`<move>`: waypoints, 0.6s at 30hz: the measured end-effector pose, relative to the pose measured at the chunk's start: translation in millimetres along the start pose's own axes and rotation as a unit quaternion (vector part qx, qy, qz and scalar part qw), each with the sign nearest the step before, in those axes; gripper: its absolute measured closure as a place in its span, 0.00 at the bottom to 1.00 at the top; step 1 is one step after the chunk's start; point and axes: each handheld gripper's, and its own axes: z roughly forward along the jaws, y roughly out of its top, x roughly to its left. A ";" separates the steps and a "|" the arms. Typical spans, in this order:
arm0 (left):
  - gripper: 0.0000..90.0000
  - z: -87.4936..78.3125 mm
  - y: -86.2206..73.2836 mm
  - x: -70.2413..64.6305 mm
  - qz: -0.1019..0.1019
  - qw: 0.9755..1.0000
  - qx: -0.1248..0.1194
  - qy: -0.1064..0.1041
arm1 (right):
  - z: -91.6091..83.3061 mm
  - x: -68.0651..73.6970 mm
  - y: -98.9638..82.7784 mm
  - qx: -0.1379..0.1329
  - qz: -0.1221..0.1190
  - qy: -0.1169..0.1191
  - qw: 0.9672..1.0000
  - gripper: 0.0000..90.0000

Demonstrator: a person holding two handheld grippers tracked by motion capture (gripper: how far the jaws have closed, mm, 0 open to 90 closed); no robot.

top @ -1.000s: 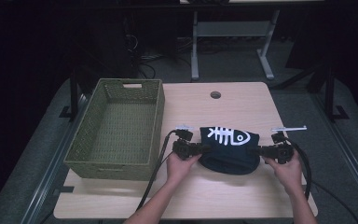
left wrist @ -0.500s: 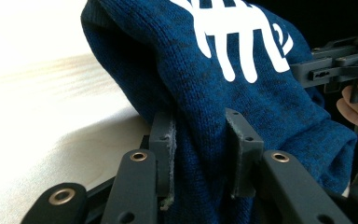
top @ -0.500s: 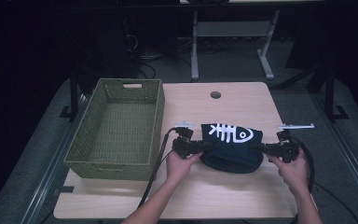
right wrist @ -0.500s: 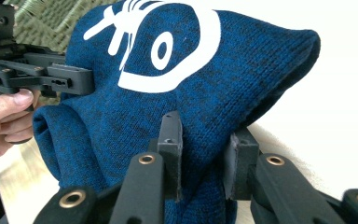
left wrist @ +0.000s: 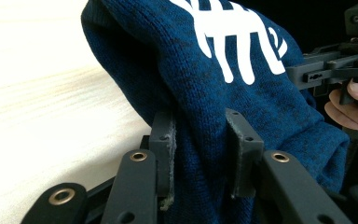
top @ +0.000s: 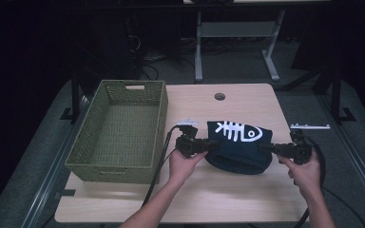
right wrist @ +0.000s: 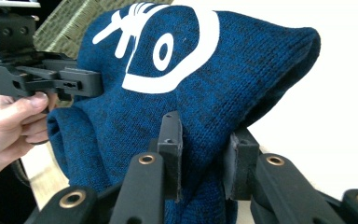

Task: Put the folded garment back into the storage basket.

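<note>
One tabletop (top: 237, 194), pale wood, with one round hole (top: 219, 96) near its far edge. One green woven basket (top: 90, 142) sits on the left part, nothing visible inside it. One dark blue knit sweater (top: 240, 152), folded, with one white fish-skeleton print facing up, lies right of the basket, near but apart from it. Two hand-held grippers, one per hand. Left hand-held gripper (top: 208, 146) is at the sweater's left edge; in the left gripper view its two jaws are clamped on a fold of the knit (left wrist: 205, 140), cloth bunched between the pads. Right hand-held gripper (top: 264, 148) is at the sweater's right edge; in the right gripper view its two jaws pinch a fold of the same sweater (right wrist: 242, 84) likewise. The sweater hangs between the two grips, sagging in the middle, just above the tabletop; whether its underside touches the wood cannot be told. Two forearms enter from the near edge. One cable trails from each gripper.
</note>
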 end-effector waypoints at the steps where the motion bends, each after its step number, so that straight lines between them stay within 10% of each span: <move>1: 0.75 -1.2 1.7 -0.5 0.001 1.000 0.000 -0.003 | -0.9 0.5 0.1 0.000 0.002 0.001 1.000 0.80; 18: 0.75 -18.3 18.5 -7.8 0.006 1.000 -0.012 -0.020 | -17.2 14.8 13.5 -0.021 -0.003 0.036 0.999 0.80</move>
